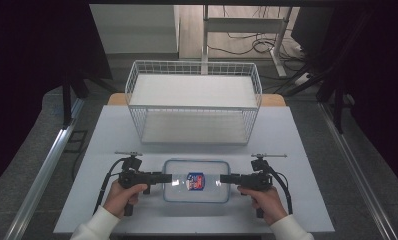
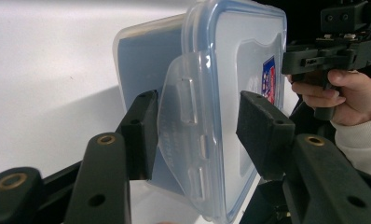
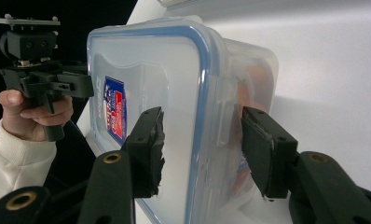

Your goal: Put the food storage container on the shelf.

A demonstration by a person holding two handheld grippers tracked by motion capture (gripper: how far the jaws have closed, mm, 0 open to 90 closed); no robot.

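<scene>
Left hand-held gripper (image 2: 195,133) | clamped on container (image 2: 235,93) latch flap (right hand-held gripper (image 3: 202,149) straddles opposite end)

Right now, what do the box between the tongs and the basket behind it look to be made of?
Box: probably clear, glossy plastic; the table shows through its walls, and the lid has a blue rim seal and a moulded latch flap. Basket: looks like thin metal wire with a white coating, a see-through grid with a thicker rim; the coating type can't be told.
</scene>
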